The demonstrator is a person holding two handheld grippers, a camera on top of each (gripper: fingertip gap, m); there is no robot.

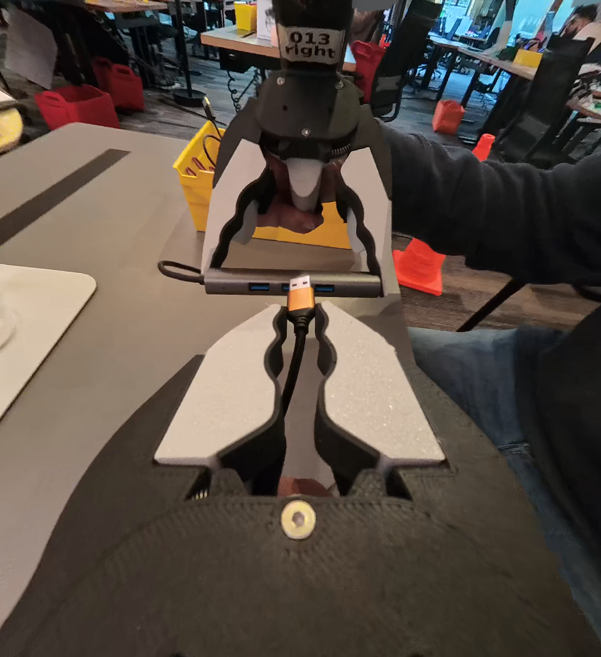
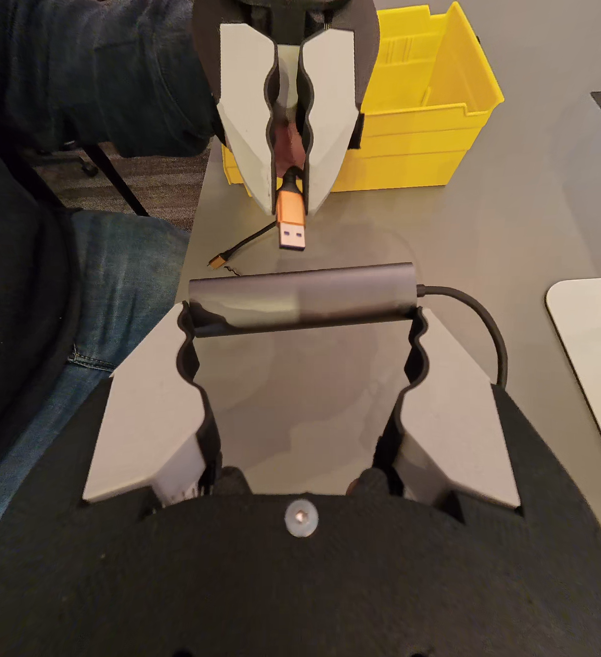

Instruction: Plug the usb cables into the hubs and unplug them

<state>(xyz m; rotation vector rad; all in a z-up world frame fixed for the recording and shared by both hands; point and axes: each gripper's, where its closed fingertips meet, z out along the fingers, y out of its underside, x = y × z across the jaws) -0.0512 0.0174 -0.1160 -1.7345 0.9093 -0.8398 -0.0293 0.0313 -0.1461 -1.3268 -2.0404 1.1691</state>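
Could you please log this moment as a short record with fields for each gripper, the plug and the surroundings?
left gripper: shut on the orange USB plug
right gripper: clamped on the ends of the grey hub
plug state: not inserted, tip just short of the hub's ports
behind: yellow bin on grey table
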